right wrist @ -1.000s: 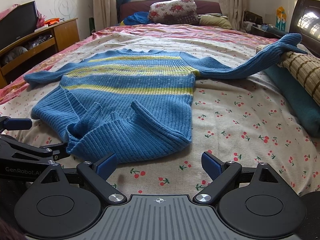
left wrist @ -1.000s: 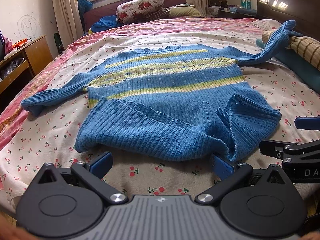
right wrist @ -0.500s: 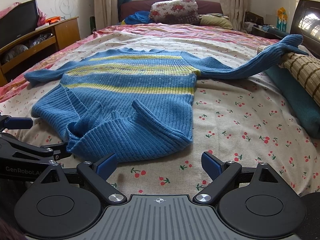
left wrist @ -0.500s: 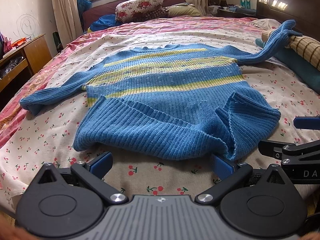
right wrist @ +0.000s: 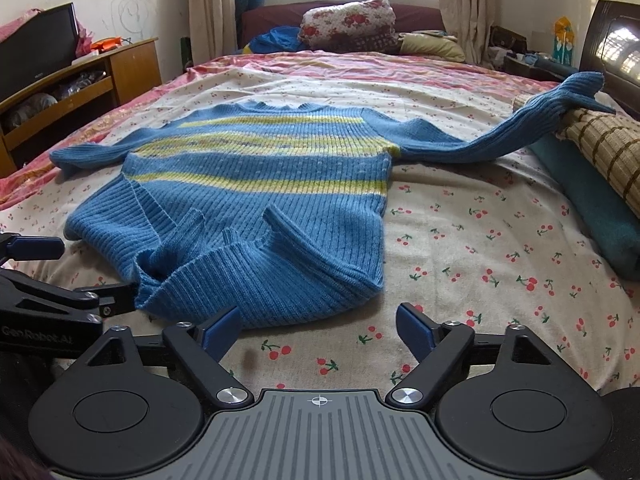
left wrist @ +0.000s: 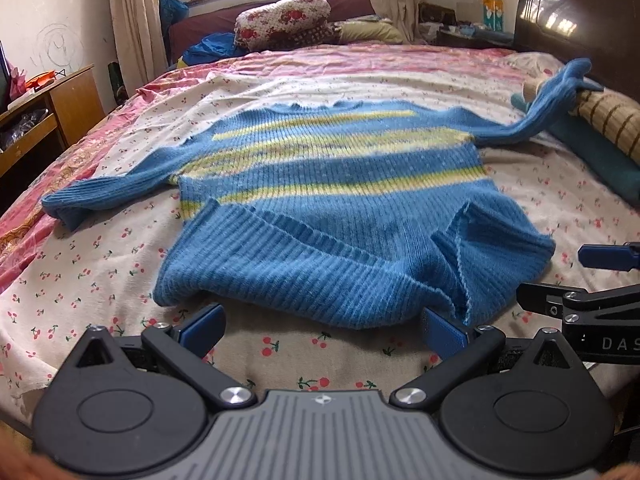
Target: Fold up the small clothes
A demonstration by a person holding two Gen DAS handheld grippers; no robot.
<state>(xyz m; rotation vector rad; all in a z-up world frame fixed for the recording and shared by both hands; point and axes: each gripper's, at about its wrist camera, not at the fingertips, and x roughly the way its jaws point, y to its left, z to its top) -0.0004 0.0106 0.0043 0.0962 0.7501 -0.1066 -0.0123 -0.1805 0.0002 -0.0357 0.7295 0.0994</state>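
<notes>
A blue knit sweater with yellow stripes (left wrist: 332,208) lies spread on the bed, its hem rumpled and folded back at the near edge. It also shows in the right wrist view (right wrist: 260,200). One sleeve (right wrist: 520,128) stretches right onto a woven roll; the other sleeve (left wrist: 100,196) lies out to the left. My left gripper (left wrist: 322,330) is open and empty just short of the hem. My right gripper (right wrist: 318,330) is open and empty, its left finger by the hem's right corner. Each gripper shows at the edge of the other's view.
The bed carries a cherry-print sheet (right wrist: 500,264). A woven roll (right wrist: 600,148) and a teal bolster (right wrist: 588,204) lie along the right. Pillows and bedding (right wrist: 348,24) are piled at the far end. A wooden cabinet (right wrist: 80,80) stands at left.
Both grippers have drifted slightly; the sweater sits a little further right in the left wrist view. Jaws stay open and the sweater has not been touched.
</notes>
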